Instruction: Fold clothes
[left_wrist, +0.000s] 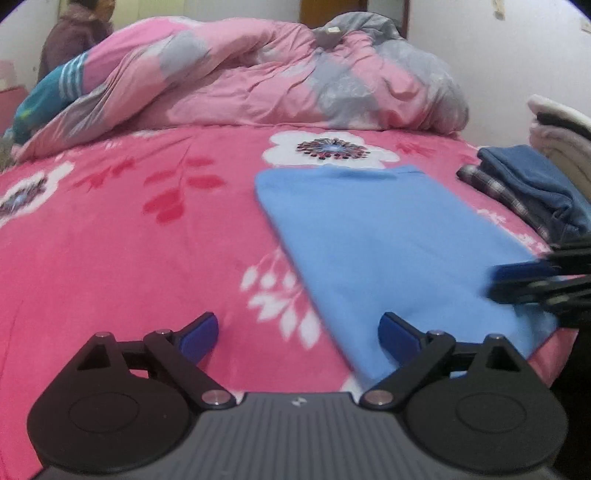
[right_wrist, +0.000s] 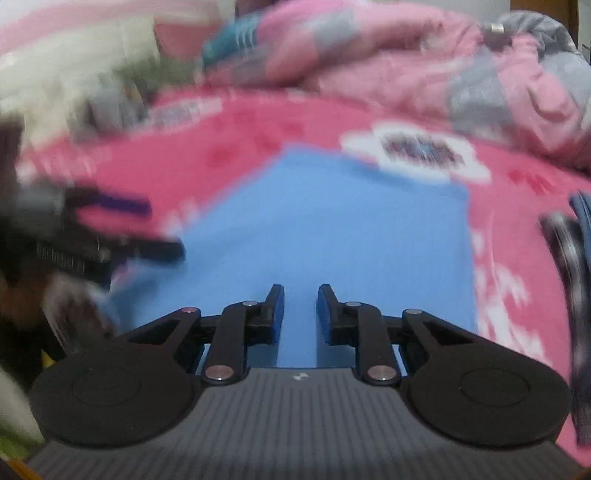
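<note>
Right gripper (right_wrist: 300, 314) sits low over the near end of the light blue garment (right_wrist: 332, 229) — fingers apart by a narrow gap, nothing pinched between them, blue cloth visible straight through the gap. Its view is smeared with motion blur. Left gripper (left_wrist: 298, 338) is spread wide, released, gripping nothing; its right pad sits over the garment's near-left edge, its left pad over bare bedspread. Cannot tell whether either pad touches fabric.

The garment lies flat on the pink floral bedspread (left_wrist: 110, 240) as a long folded rectangle, running from the near edge of the bed toward the middle, right of centre. Its far end stops just short of a white flower print (left_wrist: 332, 147).

From the left wrist view the right gripper comes in from the bed's right edge, over the near-right corner of the garment.

Outward from there — a stack of folded clothes (left_wrist: 532, 188) near the right edge of the bed, dark blue on top, plaid underneath, apart from the garment. A crumpled pink-and-grey duvet (left_wrist: 258, 81) is heaped across the far side of the bed. A teal item with white stripes (left_wrist: 48, 96) pokes out at the duvet's far-left end. A person in a dark jacket (left_wrist: 74, 40) stands beyond the far-left corner.
</note>
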